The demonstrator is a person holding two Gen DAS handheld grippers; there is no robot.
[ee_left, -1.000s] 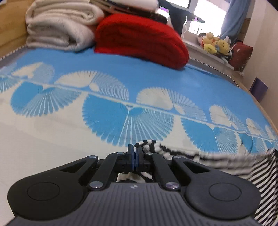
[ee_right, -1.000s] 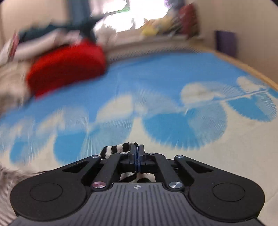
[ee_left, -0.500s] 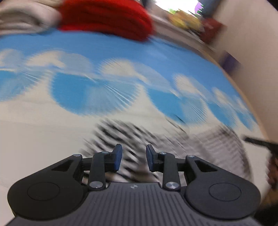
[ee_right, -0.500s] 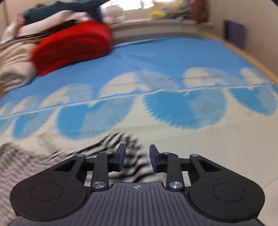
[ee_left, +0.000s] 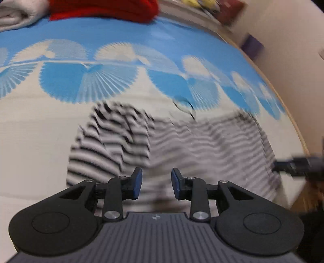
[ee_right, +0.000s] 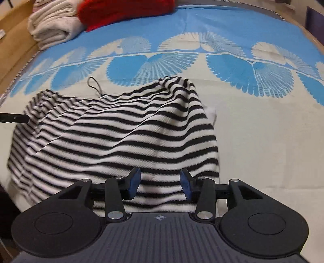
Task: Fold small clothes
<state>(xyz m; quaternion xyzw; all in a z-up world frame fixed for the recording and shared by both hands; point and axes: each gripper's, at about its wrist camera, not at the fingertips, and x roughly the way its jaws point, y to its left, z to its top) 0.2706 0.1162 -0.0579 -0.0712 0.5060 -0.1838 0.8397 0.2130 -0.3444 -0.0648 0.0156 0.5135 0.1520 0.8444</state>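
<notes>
On the bed, near its front edge, the striped garment (ee_right: 113, 131) lies spread over the cream part of the blue-and-cream bedspread (ee_right: 263, 125), rumpled, with a raised fold at its far right corner and a thin black loop (ee_right: 94, 85) poking out of its far edge.

Left gripper (ee_left: 156, 183): jaws opening, nothing between the pads, striped cloth lying below them. Its view is smeared by motion, so creases there are hard to judge.

Right gripper (ee_right: 160, 183): jaws opening too, pads clear of the cloth, which lies beneath and beyond them.

Risks, as I judge them:
- The humped far corner may stay bunched, so any fold made over it would come out lumpy.
- The near hem looks close to the bed's front edge (a tug toward the person could drag it off).
- The loop could snag a finger on the next grasp.

Surroundings, left to right: folded cream blankets (ee_right: 52, 26) and a red knitted bundle (ee_right: 125, 12) at the head of the bed, well apart from the garment. Nothing stands between grippers and cloth.
</notes>
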